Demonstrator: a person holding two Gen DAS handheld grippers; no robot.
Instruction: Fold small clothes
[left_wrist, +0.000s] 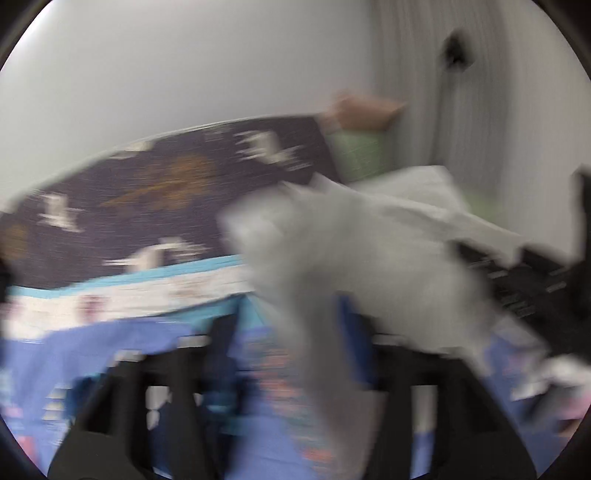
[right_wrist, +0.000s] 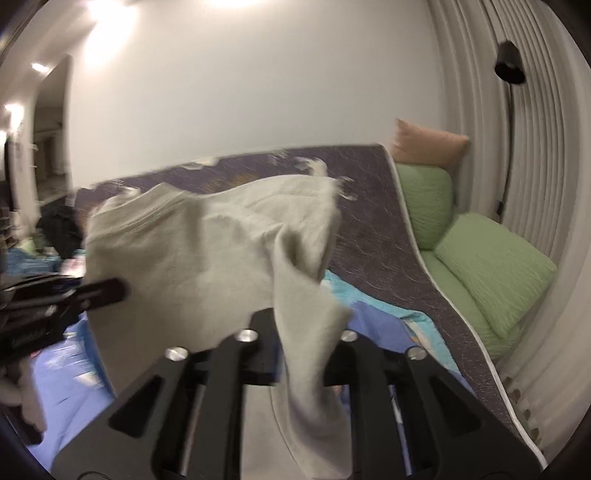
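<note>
A pale grey-beige garment (right_wrist: 207, 251) hangs in the air above the bed, held between both grippers. My right gripper (right_wrist: 295, 332) is shut on one edge of it, and the cloth drapes down between its fingers. My left gripper (right_wrist: 107, 290) enters from the left in the right wrist view and is shut on the garment's other edge. In the blurred left wrist view the same garment (left_wrist: 332, 258) fills the middle, pinched in my left gripper (left_wrist: 295, 339), and my right gripper (left_wrist: 517, 280) is the dark shape at the right.
Below lies a bed with a blue patterned sheet (right_wrist: 66, 369) and a dark purple blanket (right_wrist: 369, 221). Green pillows (right_wrist: 495, 273) and an orange pillow (right_wrist: 428, 144) lie at the right by the curtain. A black floor lamp (right_wrist: 509, 66) stands there. Dark clothes (right_wrist: 59, 229) lie far left.
</note>
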